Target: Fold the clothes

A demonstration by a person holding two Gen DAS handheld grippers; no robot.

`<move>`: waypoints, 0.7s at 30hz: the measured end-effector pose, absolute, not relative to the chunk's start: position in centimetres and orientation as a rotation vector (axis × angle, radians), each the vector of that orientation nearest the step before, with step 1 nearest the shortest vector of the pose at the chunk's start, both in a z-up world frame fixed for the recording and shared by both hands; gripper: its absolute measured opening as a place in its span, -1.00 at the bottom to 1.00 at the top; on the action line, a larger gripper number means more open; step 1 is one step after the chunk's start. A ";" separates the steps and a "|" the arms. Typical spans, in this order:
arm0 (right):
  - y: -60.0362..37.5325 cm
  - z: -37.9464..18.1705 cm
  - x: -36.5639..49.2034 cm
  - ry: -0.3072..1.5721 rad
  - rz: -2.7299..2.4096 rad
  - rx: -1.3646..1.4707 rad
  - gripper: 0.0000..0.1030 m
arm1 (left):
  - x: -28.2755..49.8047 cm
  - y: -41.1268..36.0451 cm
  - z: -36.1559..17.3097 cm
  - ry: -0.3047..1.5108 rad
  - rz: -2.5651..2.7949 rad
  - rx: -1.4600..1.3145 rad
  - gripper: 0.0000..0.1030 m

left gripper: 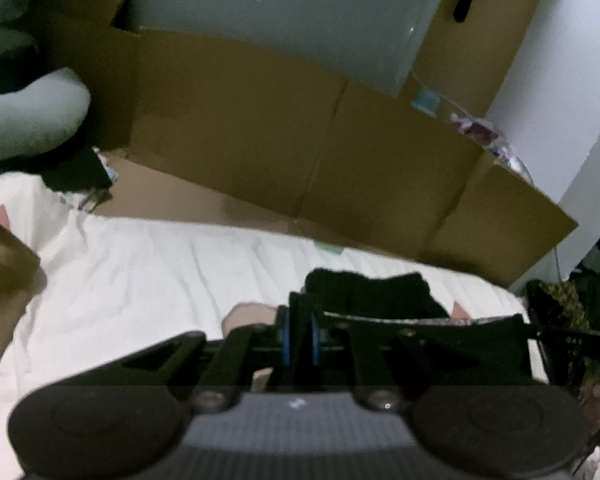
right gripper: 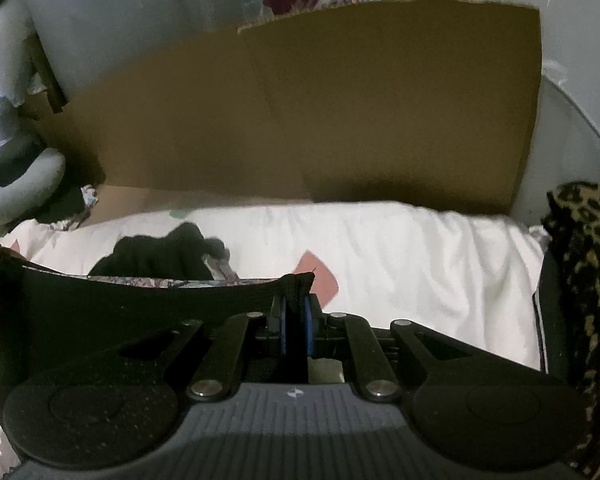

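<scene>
White bed [left gripper: 140, 272], cardboard [left gripper: 284, 152] behind it. Above bed, left gripper [left gripper: 299, 334] and right gripper [right gripper: 296, 320] each pinched a corner of black garment [right gripper: 100, 308], stretched between. Risk: thin edge slipping out, dropping cloth.

We count two hand-held grippers [left gripper: 300, 332] [right gripper: 296, 320], one black garment [right gripper: 100, 312], one cardboard box [right gripper: 340, 112], one leopard-print cloth [right gripper: 588, 264].

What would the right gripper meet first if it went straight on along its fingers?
Probably the white bedding. The right gripper, shut on the black garment, points downward toward it; the cardboard stands farther back. Depth is unclear.
</scene>
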State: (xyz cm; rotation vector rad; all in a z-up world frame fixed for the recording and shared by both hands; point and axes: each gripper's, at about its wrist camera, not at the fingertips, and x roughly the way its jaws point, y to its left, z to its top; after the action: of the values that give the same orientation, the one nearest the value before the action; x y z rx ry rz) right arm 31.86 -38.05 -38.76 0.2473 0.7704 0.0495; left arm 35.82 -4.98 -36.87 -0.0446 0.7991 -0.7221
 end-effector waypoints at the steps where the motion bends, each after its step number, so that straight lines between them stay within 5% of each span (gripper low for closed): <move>1: -38.0 -38.6 31.9 0.764 0.049 0.245 -0.86 | 35.9 -5.0 -36.7 0.794 -0.721 -0.045 -0.80; 21: -37.9 -37.6 36.8 0.734 0.055 0.205 -0.86 | 40.0 -7.4 -37.4 0.763 -0.665 0.007 -0.80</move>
State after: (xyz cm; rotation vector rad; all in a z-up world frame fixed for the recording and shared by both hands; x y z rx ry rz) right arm 36.79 -37.85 -37.57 0.2050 0.7345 0.0546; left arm 40.03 -7.43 -37.40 0.0066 0.7627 -0.6651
